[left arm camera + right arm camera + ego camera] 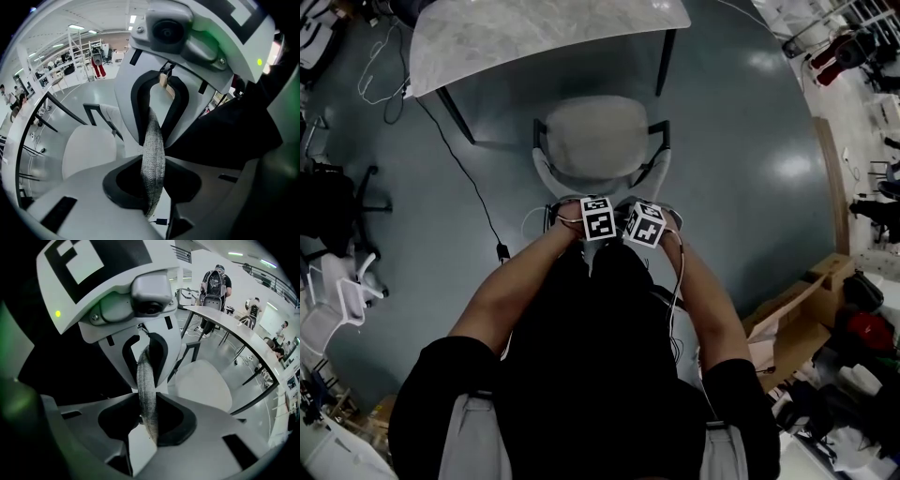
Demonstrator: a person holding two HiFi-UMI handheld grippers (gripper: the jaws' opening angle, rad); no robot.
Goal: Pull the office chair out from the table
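Step in hand: the pull itself. The office chair stood just in front of the bench, with its seat in view past the near edge. Your left claw pinched the top edge of the backrest, and your right claw pinched that edge just beside it. Judged partly done. The next move calls for an even draw toward you with both grips kept firm, so the chair rolls straight.

my left gripper and right gripper are matt white plastic, pads matt black. the backrest of the office chair is coarse grey woven cloth. table top smooth, marbled; floor glossy.
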